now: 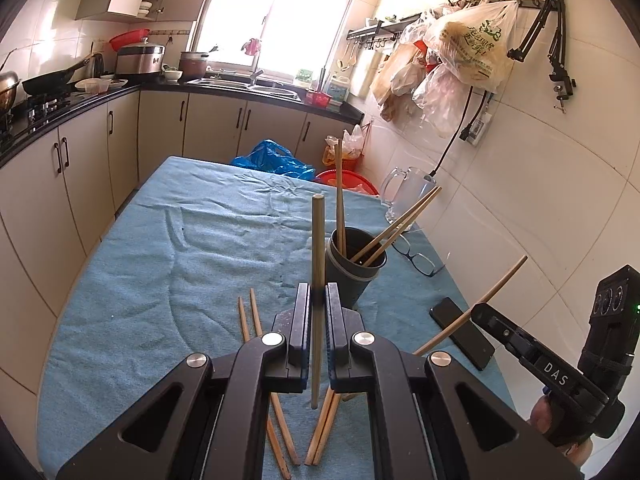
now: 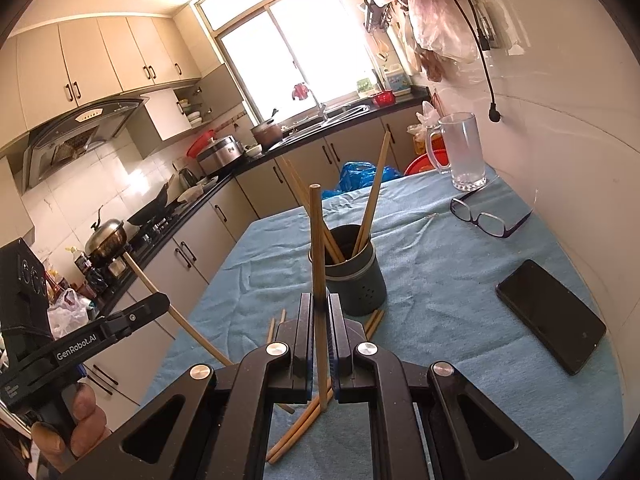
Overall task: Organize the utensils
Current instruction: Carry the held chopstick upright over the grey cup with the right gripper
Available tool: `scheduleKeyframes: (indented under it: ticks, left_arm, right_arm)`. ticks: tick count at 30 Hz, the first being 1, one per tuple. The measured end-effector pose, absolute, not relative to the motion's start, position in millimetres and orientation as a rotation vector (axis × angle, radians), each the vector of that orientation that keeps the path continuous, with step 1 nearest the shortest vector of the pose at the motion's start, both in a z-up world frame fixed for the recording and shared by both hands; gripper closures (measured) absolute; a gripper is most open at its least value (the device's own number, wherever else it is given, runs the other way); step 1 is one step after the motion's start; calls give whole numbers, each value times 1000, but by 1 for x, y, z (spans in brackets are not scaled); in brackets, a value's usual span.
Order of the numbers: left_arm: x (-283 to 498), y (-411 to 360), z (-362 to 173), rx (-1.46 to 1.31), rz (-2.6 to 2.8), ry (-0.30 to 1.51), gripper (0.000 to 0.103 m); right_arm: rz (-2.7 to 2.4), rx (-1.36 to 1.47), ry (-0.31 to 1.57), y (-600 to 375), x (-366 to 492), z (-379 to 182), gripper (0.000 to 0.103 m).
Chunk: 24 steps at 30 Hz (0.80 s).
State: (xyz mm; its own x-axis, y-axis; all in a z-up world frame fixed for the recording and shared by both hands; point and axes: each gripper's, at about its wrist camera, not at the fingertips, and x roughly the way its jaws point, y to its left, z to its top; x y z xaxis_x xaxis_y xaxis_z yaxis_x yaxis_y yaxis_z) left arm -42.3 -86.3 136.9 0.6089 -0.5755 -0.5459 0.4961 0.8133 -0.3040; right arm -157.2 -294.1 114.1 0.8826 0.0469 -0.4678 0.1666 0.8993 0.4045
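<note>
A dark grey utensil cup (image 1: 352,270) (image 2: 354,276) stands on the blue cloth and holds three wooden chopsticks (image 1: 340,196). My left gripper (image 1: 319,296) is shut on a chopstick (image 1: 318,240) held upright, just left of the cup. My right gripper (image 2: 320,304) is shut on another chopstick (image 2: 316,240), also upright, in front of the cup. Each gripper shows in the other's view, the right one (image 1: 480,312) and the left one (image 2: 160,300). Several loose chopsticks (image 1: 256,320) (image 2: 296,428) lie on the cloth under the grippers.
A black phone (image 2: 550,316) (image 1: 462,332), glasses (image 2: 486,218) (image 1: 416,254) and a glass mug (image 2: 462,152) (image 1: 404,192) sit on the table's right side by the tiled wall. Kitchen counters run along the left and back.
</note>
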Motion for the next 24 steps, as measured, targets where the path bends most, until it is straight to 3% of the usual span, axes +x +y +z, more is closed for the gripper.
scheduleKeyframes:
  ticks: [24]
  left_arm:
    - [-37,-99,162,-118,-640,657,97]
  right_arm:
    - [-78,473,452,-308,-159,137,96]
